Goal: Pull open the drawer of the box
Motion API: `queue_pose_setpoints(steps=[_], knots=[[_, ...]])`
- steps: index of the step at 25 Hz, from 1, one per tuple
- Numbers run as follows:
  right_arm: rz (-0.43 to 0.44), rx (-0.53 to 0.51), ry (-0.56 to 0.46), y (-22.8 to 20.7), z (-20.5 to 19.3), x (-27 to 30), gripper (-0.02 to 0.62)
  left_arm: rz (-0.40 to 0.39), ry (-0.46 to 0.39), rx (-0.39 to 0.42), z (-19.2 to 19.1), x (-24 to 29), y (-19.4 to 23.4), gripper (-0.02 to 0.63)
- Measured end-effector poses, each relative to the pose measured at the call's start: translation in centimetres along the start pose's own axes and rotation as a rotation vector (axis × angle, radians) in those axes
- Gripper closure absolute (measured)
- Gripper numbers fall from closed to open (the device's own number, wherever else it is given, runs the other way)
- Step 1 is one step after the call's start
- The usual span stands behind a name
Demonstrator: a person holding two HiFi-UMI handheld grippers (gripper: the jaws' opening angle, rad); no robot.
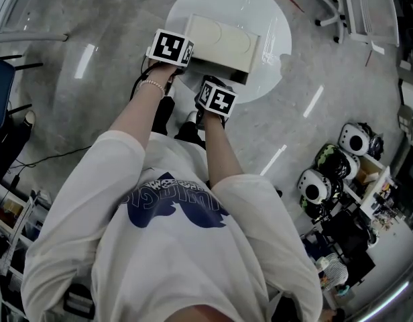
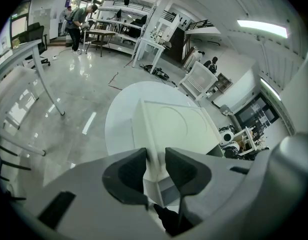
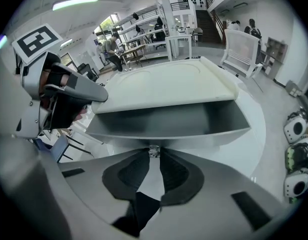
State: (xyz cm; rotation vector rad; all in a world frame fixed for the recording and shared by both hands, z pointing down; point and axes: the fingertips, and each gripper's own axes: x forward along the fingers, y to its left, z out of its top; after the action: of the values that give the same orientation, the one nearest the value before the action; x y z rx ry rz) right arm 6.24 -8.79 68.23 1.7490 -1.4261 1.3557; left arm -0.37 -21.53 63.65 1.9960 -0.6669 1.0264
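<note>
The left gripper fingers clamp a corner of the cream box; right gripper fingers pinch the small metal knob of the open drawer.

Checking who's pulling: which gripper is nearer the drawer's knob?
Right. The right gripper pinches the knob on the drawer front; the left gripper grips a corner of the box.
</note>
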Motion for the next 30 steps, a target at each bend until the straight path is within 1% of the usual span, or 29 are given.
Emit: queue_pose_setpoints(steps=[17,30], knots=[[0.016,-0.008,-0.016,0.0,-1.9,-0.7,0.534,0.018,-0.004,0.003,-0.2,0.1,-0.1,0.483],[0.041,-0.048,-0.009,0.1,-3.7,-1.1,0.534,0.024,-0.008,-0.006,-0.3,0.0,-0.1,0.483]])
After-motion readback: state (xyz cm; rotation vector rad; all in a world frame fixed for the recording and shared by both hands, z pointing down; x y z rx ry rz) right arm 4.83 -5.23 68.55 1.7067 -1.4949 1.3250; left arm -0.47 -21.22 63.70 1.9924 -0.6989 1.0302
